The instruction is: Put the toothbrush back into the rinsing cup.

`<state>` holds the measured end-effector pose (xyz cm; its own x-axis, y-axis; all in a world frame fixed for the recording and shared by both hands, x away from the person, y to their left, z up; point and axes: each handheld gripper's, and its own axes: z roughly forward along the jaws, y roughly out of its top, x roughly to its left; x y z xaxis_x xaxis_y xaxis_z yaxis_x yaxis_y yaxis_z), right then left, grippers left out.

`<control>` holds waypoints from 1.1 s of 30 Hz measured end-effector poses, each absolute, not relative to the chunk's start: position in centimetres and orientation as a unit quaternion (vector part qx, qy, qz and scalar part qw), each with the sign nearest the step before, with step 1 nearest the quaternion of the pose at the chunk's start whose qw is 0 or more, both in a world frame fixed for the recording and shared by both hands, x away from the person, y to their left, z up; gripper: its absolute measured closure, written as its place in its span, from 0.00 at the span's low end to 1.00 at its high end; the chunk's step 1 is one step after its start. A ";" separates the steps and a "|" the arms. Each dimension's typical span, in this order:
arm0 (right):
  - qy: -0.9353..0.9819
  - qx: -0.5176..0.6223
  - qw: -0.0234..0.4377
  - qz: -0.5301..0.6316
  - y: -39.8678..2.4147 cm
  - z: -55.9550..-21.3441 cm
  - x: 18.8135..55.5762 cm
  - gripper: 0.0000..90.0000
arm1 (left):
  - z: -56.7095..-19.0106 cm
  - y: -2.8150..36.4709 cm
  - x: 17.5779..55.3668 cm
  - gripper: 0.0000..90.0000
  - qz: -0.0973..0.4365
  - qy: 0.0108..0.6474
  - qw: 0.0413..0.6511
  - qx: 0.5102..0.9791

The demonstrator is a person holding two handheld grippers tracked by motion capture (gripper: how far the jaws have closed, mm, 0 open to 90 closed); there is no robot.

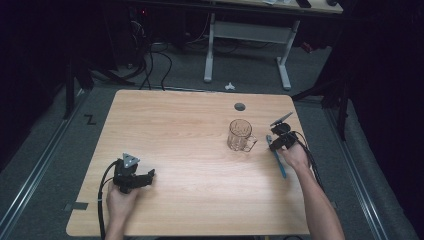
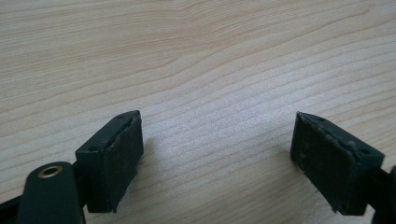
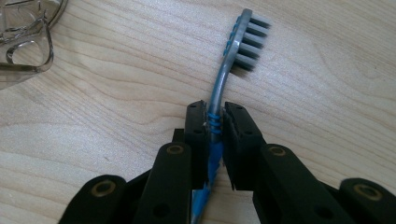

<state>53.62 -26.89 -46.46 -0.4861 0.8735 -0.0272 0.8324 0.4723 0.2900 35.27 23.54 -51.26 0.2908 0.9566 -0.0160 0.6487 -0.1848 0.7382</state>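
My right gripper (image 3: 215, 122) clamps the toothbrush (image 3: 227, 65) right of the cup (image 1: 241, 135); my left gripper (image 2: 217, 156) gapes wide over the near-left table (image 1: 200, 130).

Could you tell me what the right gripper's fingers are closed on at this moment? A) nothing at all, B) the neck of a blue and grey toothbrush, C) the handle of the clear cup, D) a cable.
B: in the right gripper view, the right gripper has its fingers pressed against both sides of the toothbrush, just below the bristle head, while the clear cup stands apart.

table (image 1: 190, 135): wood | on it: cup (image 1: 240, 135) (clear), toothbrush (image 1: 278, 162)
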 end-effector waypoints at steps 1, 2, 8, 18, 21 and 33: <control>0.853 0.500 0.086 0.120 -26.9 -46.5 53.6 0.90 | -51.3 23.5 35.3 0.20 0.234 0.547 0.328 0.733; 0.853 0.501 0.085 0.119 -26.9 -46.5 53.6 0.90 | -51.3 23.5 35.3 0.20 0.234 0.547 0.328 0.733; 0.854 0.499 0.086 0.119 -26.8 -46.5 53.5 0.90 | -51.3 23.5 35.3 0.20 0.234 0.547 0.329 0.733; 0.856 0.489 0.098 0.135 -26.8 -45.8 53.0 0.90 | -51.3 23.5 35.3 0.20 0.234 0.547 0.329 0.733; 0.857 0.483 0.104 0.148 -26.8 -45.3 52.7 0.90 | -51.3 23.5 35.3 0.20 0.234 0.547 0.328 0.733; 0.856 0.472 0.117 0.176 -27.0 -43.6 51.4 0.90 | -51.3 23.5 35.3 0.20 0.234 0.547 0.328 0.733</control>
<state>51.45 -27.00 -43.59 -0.5262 0.8497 -0.0337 0.7670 0.4914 0.4125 35.26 23.54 -51.26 0.2909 0.9566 -0.0151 0.6490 -0.1857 0.7377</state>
